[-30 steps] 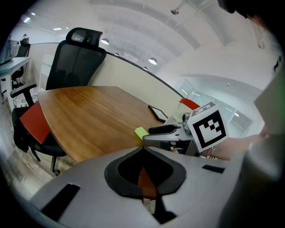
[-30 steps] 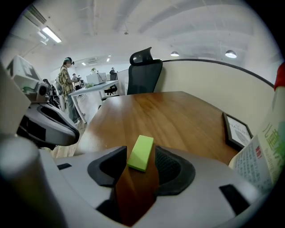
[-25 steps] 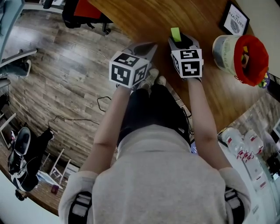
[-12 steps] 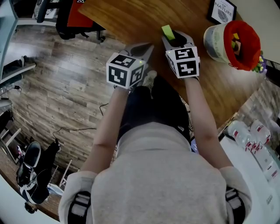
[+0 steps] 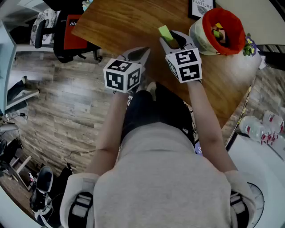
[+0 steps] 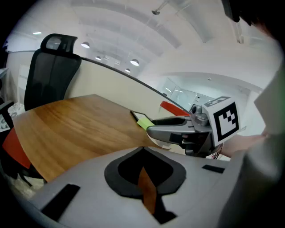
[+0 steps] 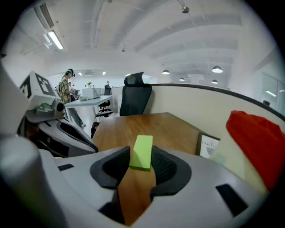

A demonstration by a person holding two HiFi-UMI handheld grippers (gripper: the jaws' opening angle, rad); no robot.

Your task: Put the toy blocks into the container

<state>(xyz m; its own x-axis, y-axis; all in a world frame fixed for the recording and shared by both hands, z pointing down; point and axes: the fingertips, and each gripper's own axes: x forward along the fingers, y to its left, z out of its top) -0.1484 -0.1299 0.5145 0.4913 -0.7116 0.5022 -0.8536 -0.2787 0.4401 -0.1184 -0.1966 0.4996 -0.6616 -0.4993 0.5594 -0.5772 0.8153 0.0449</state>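
A flat lime-green toy block (image 5: 165,32) is clamped between the pads of my right gripper (image 5: 172,37), lifted above the wooden table (image 5: 120,22). The right gripper view shows the same block (image 7: 142,152) standing on edge in my right gripper (image 7: 142,164). The container (image 5: 197,36), white outside with a red lining, stands just right of that gripper and holds several coloured blocks (image 5: 218,31). Its red edge (image 7: 256,142) also shows in the right gripper view. My left gripper (image 5: 145,50) hovers at the table's near edge, shut and empty. The left gripper view shows its tip (image 6: 142,149) with nothing in it.
A framed picture (image 5: 201,6) leans at the back of the table beside the container. A black and red office chair (image 5: 71,40) stands on the wood floor at the left. Bottles (image 5: 262,129) lie on the floor at the right.
Both grippers have moved farther over the table. The right one, still holding the green block, is now closer to the container. The head view has shifted so the container sits higher.
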